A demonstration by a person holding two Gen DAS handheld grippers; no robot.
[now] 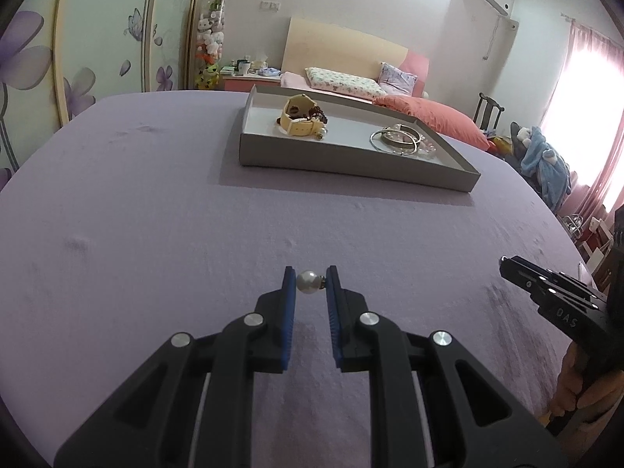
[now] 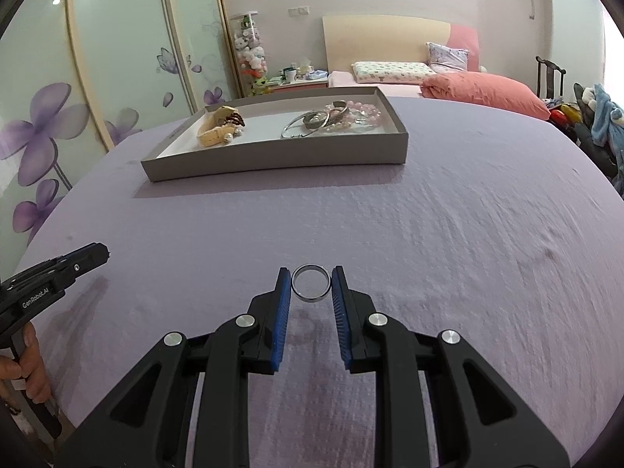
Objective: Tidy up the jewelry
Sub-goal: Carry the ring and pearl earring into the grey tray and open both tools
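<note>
My left gripper [image 1: 311, 281] is shut on a pearl earring [image 1: 308, 281], pinched between its blue pads above the purple bedspread. My right gripper [image 2: 311, 284] is shut on a silver ring [image 2: 311, 284], held flat by its edges. Ahead lies a grey tray [image 1: 351, 165] [image 2: 273, 162] holding a cream watch strap [image 1: 300, 123] [image 2: 214, 132], dark beads [image 2: 234, 119], silver bangles [image 1: 394, 140] [image 2: 308, 123] and pink bead strands [image 2: 362, 111]. In the left wrist view the right gripper [image 1: 507, 265] shows at the right edge; in the right wrist view the left gripper [image 2: 103, 251] shows at the left edge.
A purple bedspread [image 2: 429, 234] covers the wide surface under both grippers. Behind the tray lie a pink duvet [image 2: 487, 89] and pillows. Floral wardrobe doors [image 2: 78, 97] stand at the left. A hand [image 1: 577, 386] grips the right tool's handle.
</note>
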